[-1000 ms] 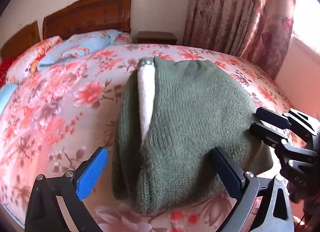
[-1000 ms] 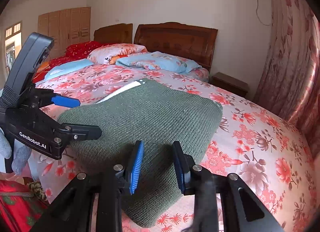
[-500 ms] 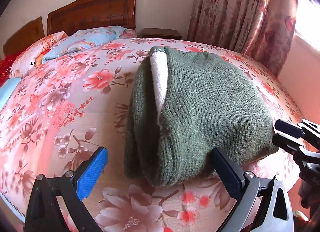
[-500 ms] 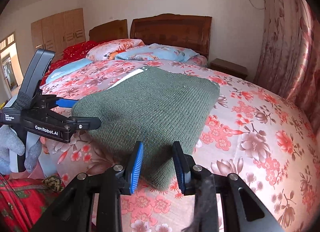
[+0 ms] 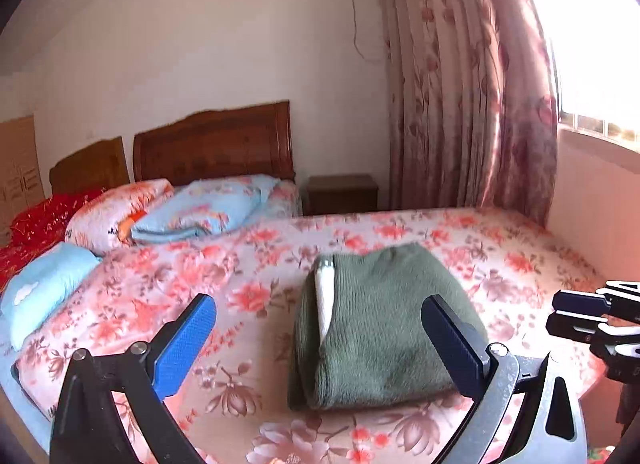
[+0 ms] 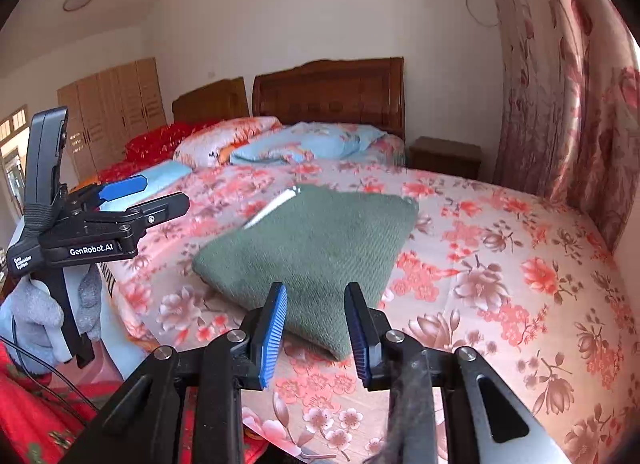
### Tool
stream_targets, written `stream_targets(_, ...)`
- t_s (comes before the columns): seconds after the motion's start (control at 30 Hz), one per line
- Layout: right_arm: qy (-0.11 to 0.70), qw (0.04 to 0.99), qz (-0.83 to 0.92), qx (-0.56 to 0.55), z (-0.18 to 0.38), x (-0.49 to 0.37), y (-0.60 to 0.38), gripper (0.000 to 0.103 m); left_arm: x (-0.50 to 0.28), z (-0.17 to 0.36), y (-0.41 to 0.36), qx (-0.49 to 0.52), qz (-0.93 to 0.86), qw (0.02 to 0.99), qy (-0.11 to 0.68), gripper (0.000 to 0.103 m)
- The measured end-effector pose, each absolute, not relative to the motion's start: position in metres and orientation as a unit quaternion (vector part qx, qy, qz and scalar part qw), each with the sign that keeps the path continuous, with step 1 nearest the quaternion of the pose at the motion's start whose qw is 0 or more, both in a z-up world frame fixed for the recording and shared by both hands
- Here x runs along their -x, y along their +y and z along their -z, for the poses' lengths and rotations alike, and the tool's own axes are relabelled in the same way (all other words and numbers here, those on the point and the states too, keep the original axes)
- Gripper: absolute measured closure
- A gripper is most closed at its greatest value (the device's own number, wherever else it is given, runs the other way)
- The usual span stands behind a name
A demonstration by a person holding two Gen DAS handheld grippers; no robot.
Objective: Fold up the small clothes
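One folded green sweater (image 5: pixel 384 328) lies on the bed (image 5: pixel 248 276) near its foot edge, a white strip (image 5: pixel 324 304) showing along the fold on its left side. Its near corner sits close to the mattress edge in the right wrist view, and flowered bedspread lies bare on every other side: a wide stretch to the right toward the curtain (image 6: pixel 560 76) and the wall under the window, and a long run toward the headboard. The left tool (image 5: pixel 320 348) hangs over the foot of the bed with its two blue pads spread wide and nothing between them. The right tool (image 6: pixel 316 328) has its two pads set narrow, apart from the sweater, gripping nothing. A gloved hand (image 6: pixel 36 312) holds the left tool's handle beside the bed. At the head end lie three pillows and one folded blue blanket (image 5: pixel 208 208); two wooden headboards stand side by side, with one nightstand (image 5: pixel 342 194) between the bed and the curtain.
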State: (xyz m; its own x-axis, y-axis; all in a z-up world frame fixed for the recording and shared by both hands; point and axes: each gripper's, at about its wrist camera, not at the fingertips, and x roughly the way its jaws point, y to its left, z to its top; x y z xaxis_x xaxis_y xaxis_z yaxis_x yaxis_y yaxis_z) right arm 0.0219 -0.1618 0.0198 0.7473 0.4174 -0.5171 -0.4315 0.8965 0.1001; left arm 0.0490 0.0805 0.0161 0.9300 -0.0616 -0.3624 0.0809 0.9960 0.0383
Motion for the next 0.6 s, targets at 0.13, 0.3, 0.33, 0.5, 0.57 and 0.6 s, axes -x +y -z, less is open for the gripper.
stream_targets(0.13, 0.244, 0.949, -0.198, 0.020, -0.036, -0.010, -0.159, 0.068, -0.037, -0.020, 0.068, -0.037, 0.012, 0.987, 0.158, 0.000)
stream_targets(0.3, 0.276, 0.941, -0.195, 0.013, -0.017, -0.011, -0.159, 0.068, -0.044, 0.005, 0.053, -0.031, 0.032, 0.975, 0.219, 0.000)
stream_targets(0.33, 0.281, 0.940, -0.194, 0.005, -0.012, -0.010, -0.161, 0.068, -0.043, 0.010, 0.050, -0.032, 0.033, 0.974, 0.224, 0.000)
stream_targets(0.5, 0.300, 0.940, -0.161, -0.018, 0.004, -0.014, -0.172, 0.068, -0.037, 0.026, 0.037, -0.054, 0.028, 0.972, 0.226, 0.000)
stream_targets(0.57, 0.307, 0.939, -0.151, -0.032, 0.007, -0.017, -0.176, 0.068, -0.037, 0.032, 0.035, -0.056, 0.033, 0.969, 0.237, 0.000)
stream_targets(0.6, 0.311, 0.938, -0.147, -0.034, 0.010, -0.018, -0.175, 0.068, -0.037, 0.035, 0.034, -0.058, 0.033, 0.968, 0.241, 0.000)
